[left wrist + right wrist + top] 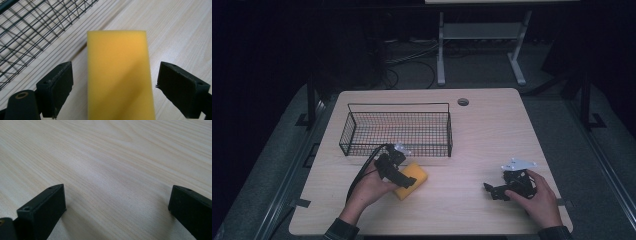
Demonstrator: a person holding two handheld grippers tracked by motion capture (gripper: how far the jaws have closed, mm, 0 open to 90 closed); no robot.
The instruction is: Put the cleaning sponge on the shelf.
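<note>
A yellow sponge (417,175) lies flat on the wooden table (492,130), just in front of the black wire basket (398,105). My left gripper (404,179) is open and straddles the sponge (120,75), with a gap between the sponge and each black pad; neither pad touches it. The basket's mesh (30,30) shows to the upper left in the left gripper view. My right gripper (493,191) is held low over bare wood at the table's right front. In the right gripper view the right gripper (117,202) stands open with nothing between its jaws.
The basket has nothing in it. A round cable hole (463,102) sits near the table's far edge. Beyond the table, white desk legs (441,55) and cables stand on the dark floor. A black cable (362,172) trails from the left gripper.
</note>
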